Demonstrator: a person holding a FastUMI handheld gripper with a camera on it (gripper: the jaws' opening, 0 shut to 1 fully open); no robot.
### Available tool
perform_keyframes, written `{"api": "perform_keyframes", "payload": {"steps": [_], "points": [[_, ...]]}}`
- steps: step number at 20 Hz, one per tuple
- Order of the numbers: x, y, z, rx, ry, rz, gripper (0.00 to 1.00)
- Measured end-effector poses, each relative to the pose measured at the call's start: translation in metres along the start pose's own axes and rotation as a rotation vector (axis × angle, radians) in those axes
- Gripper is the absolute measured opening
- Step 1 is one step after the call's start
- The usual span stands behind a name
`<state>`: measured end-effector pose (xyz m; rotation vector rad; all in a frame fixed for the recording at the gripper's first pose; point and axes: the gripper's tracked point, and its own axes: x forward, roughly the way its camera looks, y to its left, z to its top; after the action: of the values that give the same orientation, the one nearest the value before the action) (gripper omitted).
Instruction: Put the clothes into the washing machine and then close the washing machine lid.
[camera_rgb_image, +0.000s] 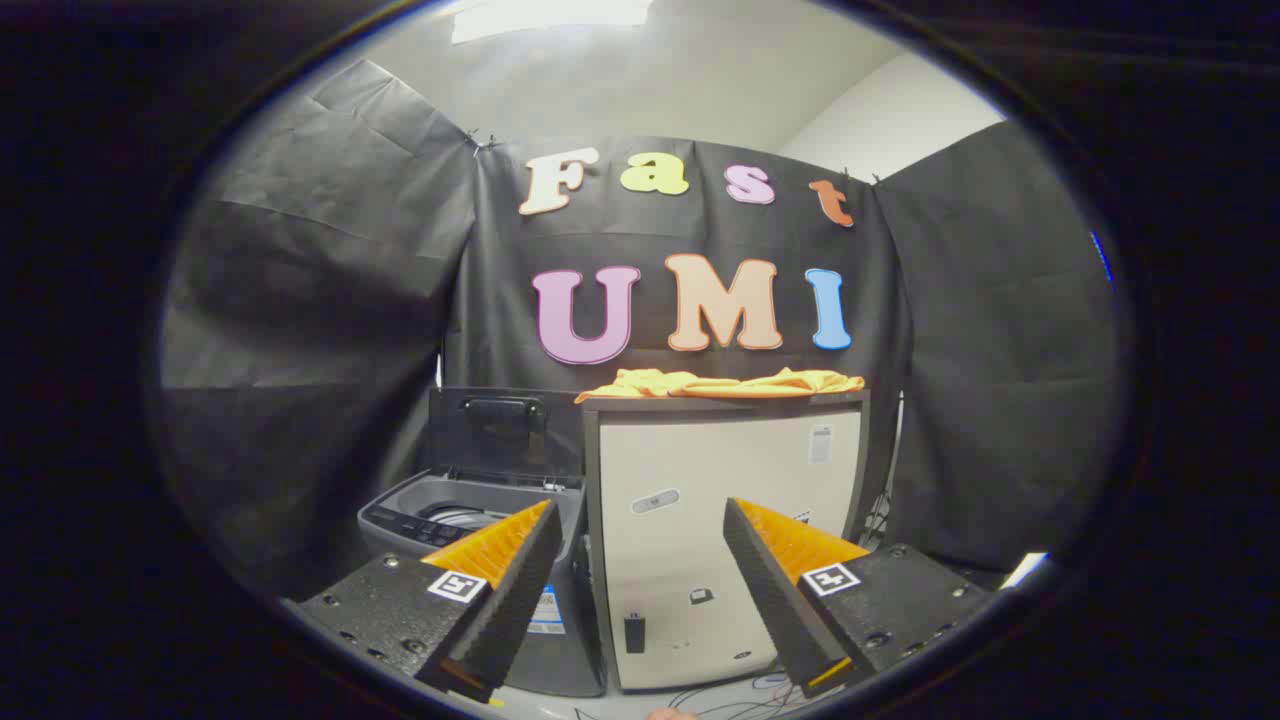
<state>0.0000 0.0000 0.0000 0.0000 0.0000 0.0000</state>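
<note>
A yellow-orange garment lies spread flat on top of a tall pale cabinet. To the cabinet's left stands a grey top-loading washing machine with its dark lid raised upright against the wall, the tub mouth partly showing. My gripper is open, with nothing between its fingers. It is well short of both the cabinet and the machine and below the level of the garment. The left finger overlaps the machine's front edge in the view.
Black cloth walls close the booth on the left, back and right. Cables lie on the floor at the foot of the cabinet. A small dark plug-like piece sits low on the cabinet front.
</note>
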Motion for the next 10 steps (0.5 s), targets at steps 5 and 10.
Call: {"api": "perform_keyframes", "payload": {"steps": [5, 10], "points": [[0.0007, 0.0024, -0.0002, -0.010, -0.003, 0.000, 0.99], [0.0050, 0.0029, -0.0092, -0.014, 0.011, -0.005, 0.99]]}}
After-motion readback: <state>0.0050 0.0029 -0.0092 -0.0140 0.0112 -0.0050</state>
